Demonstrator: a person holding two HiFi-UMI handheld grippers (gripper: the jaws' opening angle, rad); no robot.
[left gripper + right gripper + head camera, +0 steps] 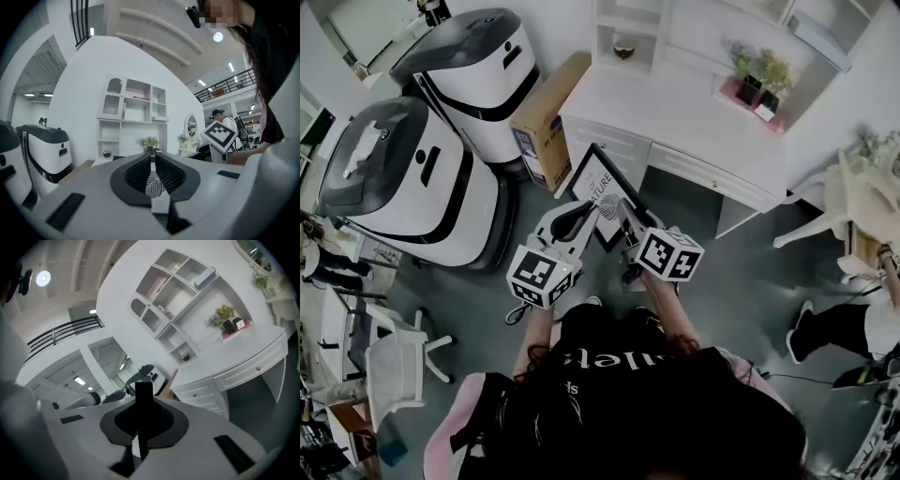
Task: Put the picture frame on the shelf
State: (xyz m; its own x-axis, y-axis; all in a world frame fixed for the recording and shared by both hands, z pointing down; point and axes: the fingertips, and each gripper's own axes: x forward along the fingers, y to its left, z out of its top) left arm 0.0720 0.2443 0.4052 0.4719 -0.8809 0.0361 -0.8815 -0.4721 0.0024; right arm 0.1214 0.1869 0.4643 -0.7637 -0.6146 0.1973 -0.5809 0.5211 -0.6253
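Note:
The picture frame (598, 183) is black-rimmed, with a white print and a leaf pattern. It hangs tilted in front of the white desk (675, 112). My left gripper (579, 214) is shut on its near left part. My right gripper (627, 214) is shut on its right side. In the left gripper view the leaf print (153, 185) shows edge-on between the closed jaws of the left gripper (153, 155). In the right gripper view the black frame edge (143, 427) stands between the closed jaws of the right gripper (143, 392). The white shelf unit (623, 28) (136, 108) (173, 291) rises behind the desk.
A potted plant (759, 70) on a pink base sits on the desk at the right. A cardboard box (548, 117) leans at the desk's left end. Two big white-and-black machines (412, 178) stand to the left. A white chair (844, 202) and a seated person (844, 328) are at the right.

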